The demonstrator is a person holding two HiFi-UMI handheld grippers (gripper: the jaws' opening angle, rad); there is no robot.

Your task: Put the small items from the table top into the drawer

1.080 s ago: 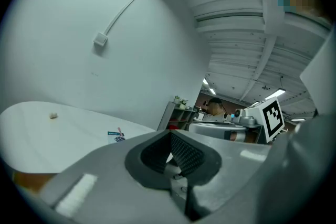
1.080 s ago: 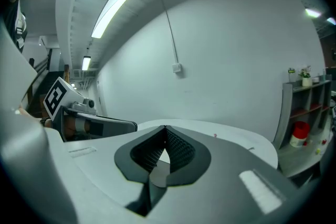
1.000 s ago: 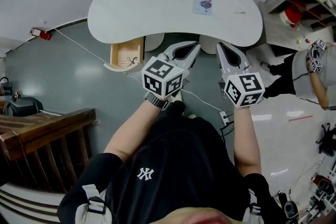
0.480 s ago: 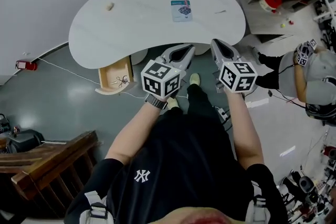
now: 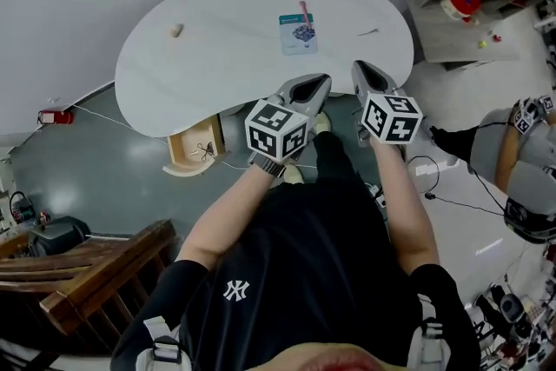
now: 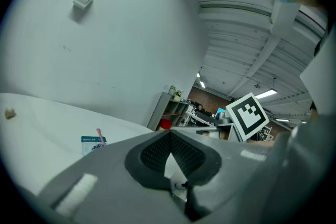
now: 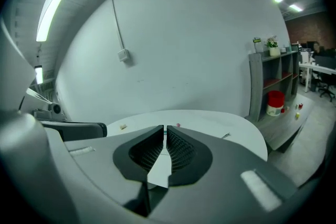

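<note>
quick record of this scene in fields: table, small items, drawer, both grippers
table: white kidney-shaped table top
items on it: teal printed card with a pink strip, small tan lump, thin dark pin-like piece
drawer: light wooden drawer, open below the table's front left, something wiry inside
left hand-held gripper: jaws together, empty, near the table's front edge
right hand-held gripper: jaws together, empty, beside the left

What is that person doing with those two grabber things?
A person holds the left gripper and right gripper, both shut and empty, at the near edge of a white table. A small card, a beige bit and a thin piece lie on top. The drawer underneath is open.
</note>
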